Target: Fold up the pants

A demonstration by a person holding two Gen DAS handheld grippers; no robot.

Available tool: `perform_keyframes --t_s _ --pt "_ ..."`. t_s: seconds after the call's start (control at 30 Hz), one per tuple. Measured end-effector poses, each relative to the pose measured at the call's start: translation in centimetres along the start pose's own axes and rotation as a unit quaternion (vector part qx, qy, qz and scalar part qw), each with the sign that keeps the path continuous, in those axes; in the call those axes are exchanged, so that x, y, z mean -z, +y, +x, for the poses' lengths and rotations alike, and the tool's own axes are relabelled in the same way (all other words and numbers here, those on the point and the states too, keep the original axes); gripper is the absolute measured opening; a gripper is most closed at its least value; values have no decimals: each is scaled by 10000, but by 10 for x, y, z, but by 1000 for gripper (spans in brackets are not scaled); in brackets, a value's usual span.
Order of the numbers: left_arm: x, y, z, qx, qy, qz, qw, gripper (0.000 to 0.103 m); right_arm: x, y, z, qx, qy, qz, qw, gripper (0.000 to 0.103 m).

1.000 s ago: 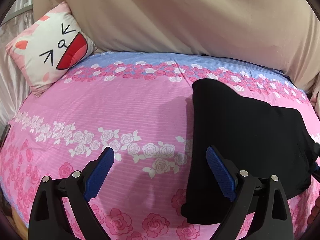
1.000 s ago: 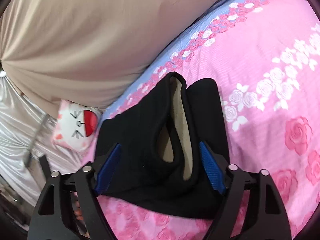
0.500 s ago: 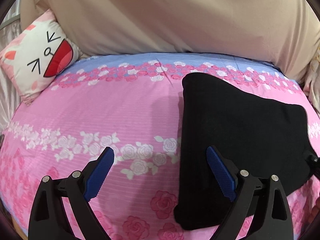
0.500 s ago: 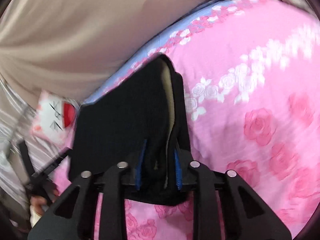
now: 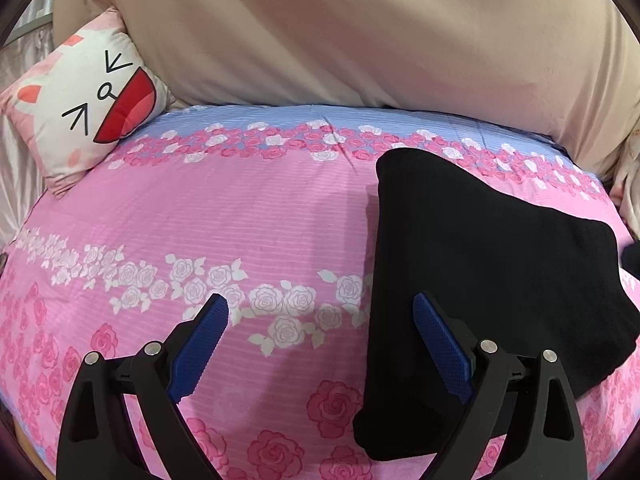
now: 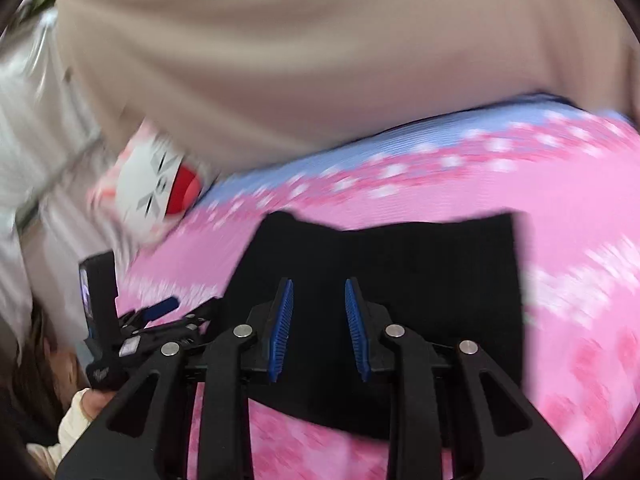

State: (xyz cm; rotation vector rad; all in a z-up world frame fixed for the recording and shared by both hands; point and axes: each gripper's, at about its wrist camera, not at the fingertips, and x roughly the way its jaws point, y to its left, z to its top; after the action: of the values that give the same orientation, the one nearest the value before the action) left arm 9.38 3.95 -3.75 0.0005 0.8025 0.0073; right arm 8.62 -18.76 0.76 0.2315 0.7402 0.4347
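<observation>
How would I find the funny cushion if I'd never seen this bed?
Start at the pink rose-patterned bedsheet and follow it to its far left corner, beside the big beige bedding. The cushion leans there: white and pink, with a cartoon face and a wide red mouth.

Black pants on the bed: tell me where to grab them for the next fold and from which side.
Take the black pants at the near left corner by the open left gripper, coming in low from the bare sheet: that edge lies thick and clear of the pillow.
</observation>
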Motion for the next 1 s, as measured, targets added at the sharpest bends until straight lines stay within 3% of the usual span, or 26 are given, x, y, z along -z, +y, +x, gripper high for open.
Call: perform_keyframes --t_s 0.13,0.23,0.3,0.37,0.43,0.5,0.53,0.6,0.63,0.67,0.73,0.83,1.0 --pt "1 0 2 16 -4 90 10000 92 -14 26 66 141 615 -401 9972 26" --pt "1 1 4 102 -9 140 9998 93 -23 -9 106 889 851 32 9924 22" --pt "1 3 5 161 6 162 9997 93 -27 -30 89 858 551 697 9923 17" --pt "1 6 5 198 -9 168 9997 93 -25 -26 62 859 170 589 9944 20" --pt "1 10 8 307 6 95 9995 93 -18 -33 57 1213 224 346 9918 21" --pt "1 12 12 463 53 -53 9989 93 -6 -61 51 1359 322 764 9873 17" --pt "1 12 12 477 81 -106 9988 93 0 -70 30 1166 110 996 9881 17" --pt "0 13 7 448 93 -123 9989 92 8 -72 -9 1226 -256 1071 9863 19" --pt "0 14 3 478 92 -112 9988 92 15 -76 -30 1325 -447 1128 9837 28" --pt "0 15 -1 511 96 -111 9986 92 24 -83 -50 1455 -586 1215 9801 44" --pt "2 18 -10 686 36 -185 9975 92 44 -100 -83 1753 -745 1456 9708 59" --pt "7 14 -9 783 145 -180 9967 92 83 -130 -113 1637 -631 2059 9627 60" --pt "21 0 0 740 235 -270 9966 92 121 -142 -104 1022 -328 2572 9604 60"
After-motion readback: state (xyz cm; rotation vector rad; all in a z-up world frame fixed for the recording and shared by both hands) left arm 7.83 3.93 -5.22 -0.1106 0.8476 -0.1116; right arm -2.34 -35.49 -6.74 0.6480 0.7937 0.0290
